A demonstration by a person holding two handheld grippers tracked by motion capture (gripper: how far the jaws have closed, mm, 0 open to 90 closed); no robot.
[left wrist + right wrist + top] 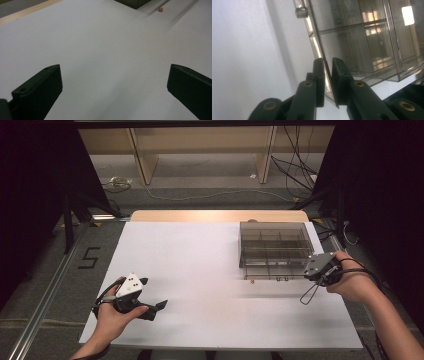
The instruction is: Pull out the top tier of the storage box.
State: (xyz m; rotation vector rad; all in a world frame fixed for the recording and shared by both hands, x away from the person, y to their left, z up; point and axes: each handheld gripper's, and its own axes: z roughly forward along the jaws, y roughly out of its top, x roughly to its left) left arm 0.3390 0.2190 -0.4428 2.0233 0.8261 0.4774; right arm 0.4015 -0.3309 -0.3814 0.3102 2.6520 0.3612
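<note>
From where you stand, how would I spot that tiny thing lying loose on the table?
Start at the white table and find the clear box with compartments at its far right. Just off the box's near left corner lies a tan speck. It is the lone loose bit on the bare white top, far smaller than the box.

The high view looks forward and down over the white table [210,270]. Both gripper views ride low and close, sharing the clear compartment box [272,250] with it.
</note>
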